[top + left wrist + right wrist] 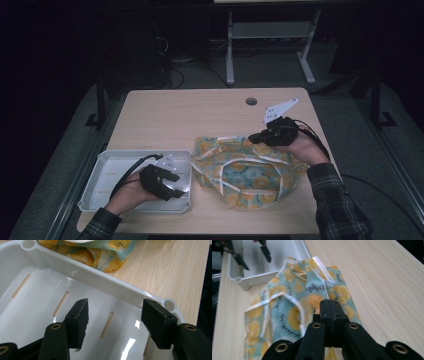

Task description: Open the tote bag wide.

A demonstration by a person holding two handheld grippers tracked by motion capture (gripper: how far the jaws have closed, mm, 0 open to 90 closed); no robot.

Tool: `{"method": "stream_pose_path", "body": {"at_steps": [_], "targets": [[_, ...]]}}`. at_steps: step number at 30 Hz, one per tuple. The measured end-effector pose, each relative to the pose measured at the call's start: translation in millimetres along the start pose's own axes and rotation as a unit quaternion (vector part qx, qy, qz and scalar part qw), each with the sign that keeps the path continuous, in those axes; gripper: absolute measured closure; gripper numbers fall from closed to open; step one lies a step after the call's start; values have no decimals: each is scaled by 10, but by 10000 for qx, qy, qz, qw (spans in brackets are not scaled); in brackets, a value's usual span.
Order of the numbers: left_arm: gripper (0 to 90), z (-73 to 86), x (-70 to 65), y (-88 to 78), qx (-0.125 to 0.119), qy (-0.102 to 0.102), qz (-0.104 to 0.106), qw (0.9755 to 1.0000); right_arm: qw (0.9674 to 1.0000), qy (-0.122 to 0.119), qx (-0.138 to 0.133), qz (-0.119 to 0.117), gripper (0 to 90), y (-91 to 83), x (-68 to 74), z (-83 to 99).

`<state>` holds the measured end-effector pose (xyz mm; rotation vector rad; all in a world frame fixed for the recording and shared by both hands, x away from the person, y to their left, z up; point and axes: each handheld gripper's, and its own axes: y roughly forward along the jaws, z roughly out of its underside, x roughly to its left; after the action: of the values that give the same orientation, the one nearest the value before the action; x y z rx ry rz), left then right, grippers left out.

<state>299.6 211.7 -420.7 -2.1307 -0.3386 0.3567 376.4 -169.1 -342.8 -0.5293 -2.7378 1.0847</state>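
Note:
A cloth printed with yellow fruit slices on teal, edged in white trim, lies crumpled on the wooden table. My right gripper is at its far right corner. In the right gripper view the jaws are pressed together and the cloth's white trim runs up into their tips. My left gripper is inside the white slotted tray at the front left. Its jaws stand apart over the tray floor with nothing between them. The tray's rim touches the cloth's edge.
A round cable hole sits near the table's far edge. Bare wood stretches across the back half of the table. A grey metal stand is on the floor behind. The far-off left gripper and tray appear in the right gripper view.

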Motion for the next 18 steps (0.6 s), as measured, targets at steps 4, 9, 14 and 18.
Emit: {"method": "stream_pose_path", "body": {"at_steps": [4, 9, 14, 18], "targets": [[385, 2, 6, 0, -11, 2, -5, 10000, 9998, 214, 42, 44, 897, 92, -152, 57], [385, 3, 8, 5, -19, -6, 8, 10000, 9992, 396, 60, 77, 896, 207, -297, 98], [385, 4, 9, 5, -11, -11, 7, 10000, 9979, 622, 121, 150, 896, 342, -444, 153], [385, 7, 13, 9, -18, -25, 18, 10000, 9960, 860, 141, 185, 895, 443, -559, 202]]}}
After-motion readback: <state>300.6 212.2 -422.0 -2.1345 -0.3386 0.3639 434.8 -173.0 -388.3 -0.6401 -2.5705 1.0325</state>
